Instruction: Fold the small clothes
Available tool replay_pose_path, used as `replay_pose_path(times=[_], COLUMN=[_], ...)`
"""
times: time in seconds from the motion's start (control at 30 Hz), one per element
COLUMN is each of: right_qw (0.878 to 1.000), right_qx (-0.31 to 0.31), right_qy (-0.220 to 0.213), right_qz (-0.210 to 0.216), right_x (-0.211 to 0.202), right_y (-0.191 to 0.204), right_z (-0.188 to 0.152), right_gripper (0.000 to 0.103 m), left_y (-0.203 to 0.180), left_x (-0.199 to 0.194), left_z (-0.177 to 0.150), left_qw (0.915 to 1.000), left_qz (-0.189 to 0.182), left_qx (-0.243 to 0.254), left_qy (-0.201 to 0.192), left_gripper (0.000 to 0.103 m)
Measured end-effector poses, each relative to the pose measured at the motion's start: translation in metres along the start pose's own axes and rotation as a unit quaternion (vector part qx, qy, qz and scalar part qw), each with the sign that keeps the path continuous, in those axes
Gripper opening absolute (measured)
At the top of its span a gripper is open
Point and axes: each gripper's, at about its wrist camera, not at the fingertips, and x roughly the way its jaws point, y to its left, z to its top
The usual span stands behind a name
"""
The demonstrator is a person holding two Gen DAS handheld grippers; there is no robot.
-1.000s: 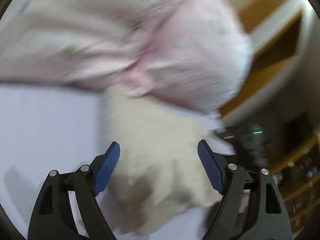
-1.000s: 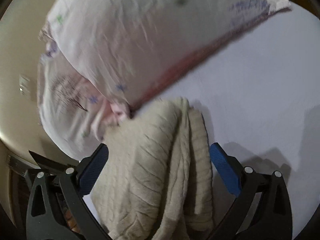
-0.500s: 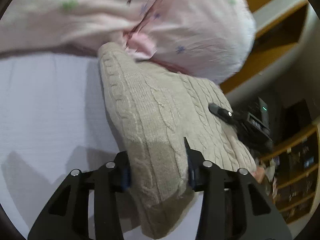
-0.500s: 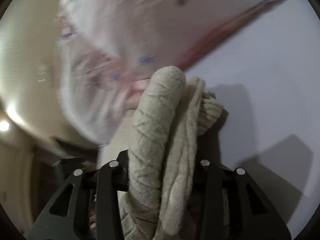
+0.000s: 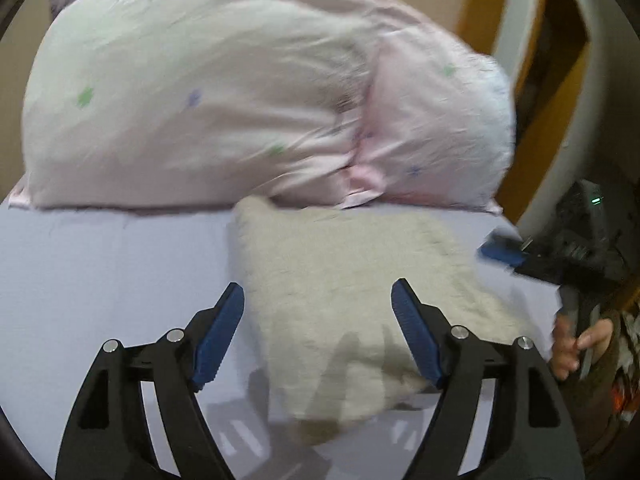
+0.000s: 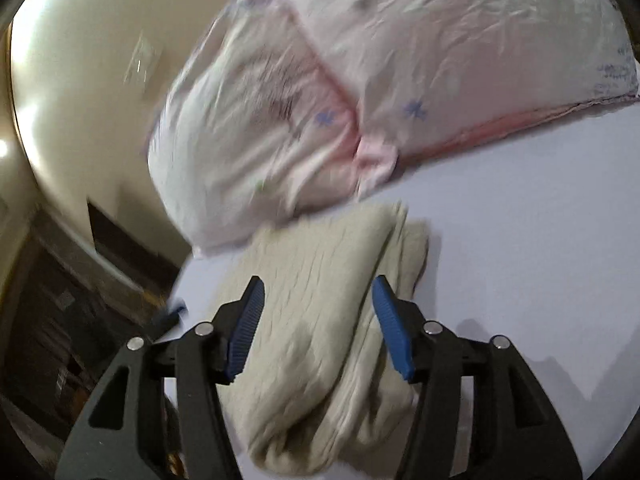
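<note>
A folded beige cable-knit sweater [image 5: 352, 300] lies on a smooth pale lavender bed sheet [image 5: 100, 280], its far edge touching a plump pink pillow [image 5: 240, 112] whose thin, wrinkled cotton cover carries small green and purple star prints. The knit is thick and soft-looking, with raised ribs running along it.

The left gripper [image 5: 316, 332], black-framed with ribbed blue pads [image 5: 218, 340], stands wide open over the near part of the sweater, holding nothing; the cloth lies between and below the two fingers, and their shadows fall on it. The right gripper [image 6: 318, 328] is likewise spread, its blue pads [image 6: 246, 328] apart on either side of the knit bundle, gripping nothing.

The left wrist view shows the sweater as a broad, roughly rectangular slab, blurred, with the other tool's blue pad and a person's hand [image 5: 576, 344] at the sheet's right edge, beside a wooden shelf unit [image 5: 560, 92]. The right wrist view looks along the sweater's folded edge instead: there the stacked layers [image 6: 320, 320] show as rounded rolls, a thicker one on the left and a narrower one at right, and a cream wall [image 6: 80, 100] with dark furniture fills the left side.
</note>
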Motion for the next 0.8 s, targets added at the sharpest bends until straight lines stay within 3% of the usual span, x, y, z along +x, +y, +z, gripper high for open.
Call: replay_pose_path(times=[0.03, 0.07, 0.1, 0.23, 0.3, 0.37, 0.4, 0.5, 0.53, 0.57, 0.6, 0.63, 0.7, 0.8], right_qw=[1.000, 0.999, 0.999, 0.996, 0.995, 0.995, 0.995, 0.992, 0.989, 0.985, 0.982, 0.981, 0.980, 0.979], right_qx=[-0.006, -0.014, -0.021, 0.022, 0.050, 0.033, 0.027, 0.000, -0.015, -0.034, -0.047, -0.060, -0.069, -0.064], right_qy=[0.021, 0.030, 0.029, -0.028, 0.000, 0.005, -0.003, -0.050, -0.070, -0.098, -0.113, -0.122, -0.115, -0.065], right_qz=[-0.009, -0.017, -0.033, -0.076, -0.081, -0.099, -0.101, -0.112, -0.126, -0.139, -0.142, -0.140, -0.148, -0.184], right_x=[0.014, 0.028, 0.036, 0.020, 0.030, 0.035, 0.029, -0.007, -0.020, -0.040, -0.049, -0.058, -0.067, -0.055], right_y=[0.003, 0.010, 0.011, -0.020, -0.036, -0.029, -0.022, -0.008, -0.001, 0.006, 0.012, 0.018, 0.019, 0.022], right_z=[-0.005, -0.006, -0.006, 0.004, -0.003, -0.010, -0.013, -0.019, -0.027, -0.042, -0.051, -0.065, -0.079, -0.102], right_gripper=[0.038, 0.019, 0.010, 0.008, 0.008, 0.012, 0.015, 0.059, 0.096, 0.101, 0.101, 0.101, 0.101, 0.101], left_y=[-0.007, -0.013, -0.019, -0.025, -0.030, -0.035, -0.035, -0.031, -0.029, -0.026, -0.024, -0.023, -0.022, -0.023], left_x=[0.004, 0.007, 0.014, 0.033, 0.037, 0.040, 0.036, 0.013, 0.005, -0.006, -0.016, -0.023, -0.026, -0.016], left_z=[0.001, 0.000, -0.002, -0.017, -0.024, -0.026, -0.026, -0.030, -0.033, -0.039, -0.046, -0.055, -0.069, -0.086], left_qw=[0.9999, 0.9996, 0.9994, 0.9972, 0.9962, 0.9957, 0.9958, 0.9975, 0.9980, 0.9984, 0.9978, 0.9956, 0.9907, 0.9853], left_qz=[-0.009, -0.023, -0.028, -0.036, -0.036, -0.020, -0.018, -0.014, -0.005, 0.017, 0.049, 0.084, 0.125, 0.138], left_qx=[0.005, 0.014, 0.020, 0.036, 0.054, 0.070, 0.071, 0.057, 0.051, 0.044, 0.038, 0.032, 0.023, 0.015], left_qy=[0.001, 0.005, 0.012, 0.055, 0.057, 0.056, 0.055, 0.041, 0.037, 0.030, 0.024, 0.026, 0.049, 0.100], left_gripper=[0.078, 0.078, 0.078, 0.073, 0.072, 0.072, 0.072, 0.077, 0.087, 0.093, 0.100, 0.102, 0.102, 0.102])
